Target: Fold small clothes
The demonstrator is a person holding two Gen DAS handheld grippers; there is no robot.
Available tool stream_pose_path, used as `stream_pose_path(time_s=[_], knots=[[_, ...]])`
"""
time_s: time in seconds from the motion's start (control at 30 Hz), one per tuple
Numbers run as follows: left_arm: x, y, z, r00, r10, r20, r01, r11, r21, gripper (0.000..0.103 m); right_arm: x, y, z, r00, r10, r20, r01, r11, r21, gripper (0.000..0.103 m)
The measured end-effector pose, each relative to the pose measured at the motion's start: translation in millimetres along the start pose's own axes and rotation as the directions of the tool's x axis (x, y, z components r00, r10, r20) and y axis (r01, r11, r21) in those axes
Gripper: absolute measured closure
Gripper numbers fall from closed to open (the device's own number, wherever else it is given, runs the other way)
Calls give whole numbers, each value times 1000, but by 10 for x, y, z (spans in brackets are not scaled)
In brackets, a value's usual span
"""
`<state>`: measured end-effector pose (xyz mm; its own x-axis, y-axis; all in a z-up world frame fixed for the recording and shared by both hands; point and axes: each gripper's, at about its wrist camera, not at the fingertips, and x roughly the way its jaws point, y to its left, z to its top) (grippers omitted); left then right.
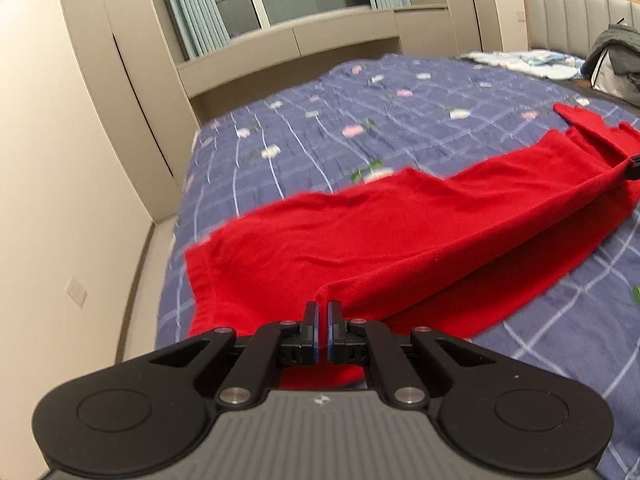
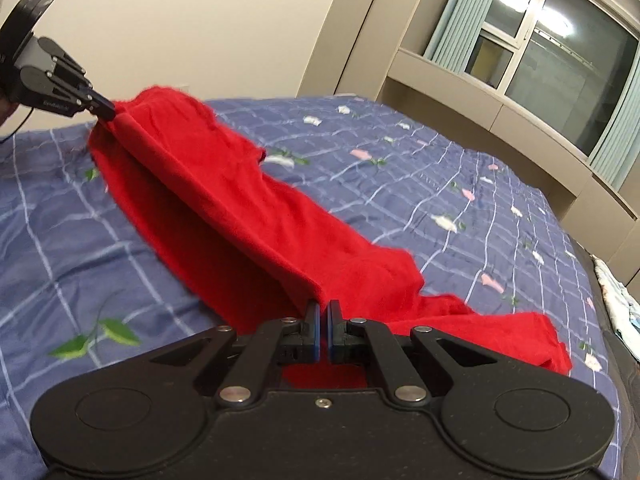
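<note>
Red garment (image 1: pixel 400 236), looks like small trousers or leggings, stretched lengthwise over the bed (image 1: pixel 360 112), one long edge lifted into a taut ridge between the two grippers, the rest draped on the quilt. Far edge of the cloth sags flat on the bed; a loose end trails past the right gripper, toward the headboard (image 1: pixel 580 12).

Left gripper (image 1: pixel 324 312): jaws clenched on one end of the lifted edge, cloth pinched between the blue pads. Right gripper (image 2: pixel 323 312): jaws also clenched on the opposite end of that edge. In the right wrist view the left gripper (image 2: pixel 106 112) shows at the far end of the garment, tip buried in the fabric.

Step in hand, as I judge it: a lengthwise fold, carrying the held edge across to the far edge of the garment. To do it well: keep both ends level and the edge taut so the ridge does not sag mid-span; move both grippers together, same pace, or the fold line skews. Lay the held edge down just on the far edge, not past it. The trailing end beside the right gripper may bunch; pull slightly outward before lowering. Let go only when cloth rests on the bed.

Other clutter near the headboard: pale bedding (image 1: pixel 524 62), a grey bag (image 1: pixel 616 64), well apart from the garment.
</note>
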<state>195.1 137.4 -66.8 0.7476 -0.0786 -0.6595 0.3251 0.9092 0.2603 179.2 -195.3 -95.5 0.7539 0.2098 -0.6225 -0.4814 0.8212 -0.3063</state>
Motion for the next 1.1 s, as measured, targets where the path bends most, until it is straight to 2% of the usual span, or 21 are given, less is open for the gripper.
stream_pose_path(time_s=[0.17,0.23,0.3,0.33,0.37,0.43,0.5,0.53,0.6,0.73,0.87,0.97,1.1], knots=[[190,-105,-74,997,-3,-80,3,1000,1,100,187,66,-177,999,15,-50,-13,999,46,99],[227,-117,-61,995,2,-98,-3,1000,-6,97,171,36,-175,999,24,-39,-21,997,75,93],[235,-127,-40,993,0,-115,-3,1000,-21,92,134,-14,-183,999,33,-23,-30,994,103,76],[232,-133,-25,992,-3,-124,-1,999,-32,81,107,-48,-188,999,43,-15,-41,992,121,66],[223,-143,-4,991,-7,-133,1,999,-44,73,75,-96,-195,999,54,-4,-53,988,148,61],[153,-179,19,992,-12,-123,4,998,-68,30,6,-218,-214,998,61,12,-62,976,206,32],[68,-259,71,996,-13,-92,5,996,-93,17,-80,-375,-256,999,42,26,-48,964,262,14],[25,-318,104,996,-23,-82,14,994,-105,11,-123,-472,-287,999,27,34,-35,957,288,9],[-48,-459,183,997,-51,-63,41,989,-139,6,-193,-686,-361,999,-12,35,0,941,337,2],[-135,-816,371,987,-160,-12,154,969,-194,2,-222,-1202,-553,998,-69,-5,64,895,442,1],[-126,-1290,630,960,-275,48,280,946,-166,1,-76,-1774,-581,993,-109,-40,115,859,499,1],[-13,-1645,841,928,-363,84,371,918,-142,1,186,-2170,-439,990,-119,-79,143,842,521,1],[234,-2076,1113,889,-447,100,457,882,-115,1,679,-2517,-191,984,-97,-149,164,816,554,8]])
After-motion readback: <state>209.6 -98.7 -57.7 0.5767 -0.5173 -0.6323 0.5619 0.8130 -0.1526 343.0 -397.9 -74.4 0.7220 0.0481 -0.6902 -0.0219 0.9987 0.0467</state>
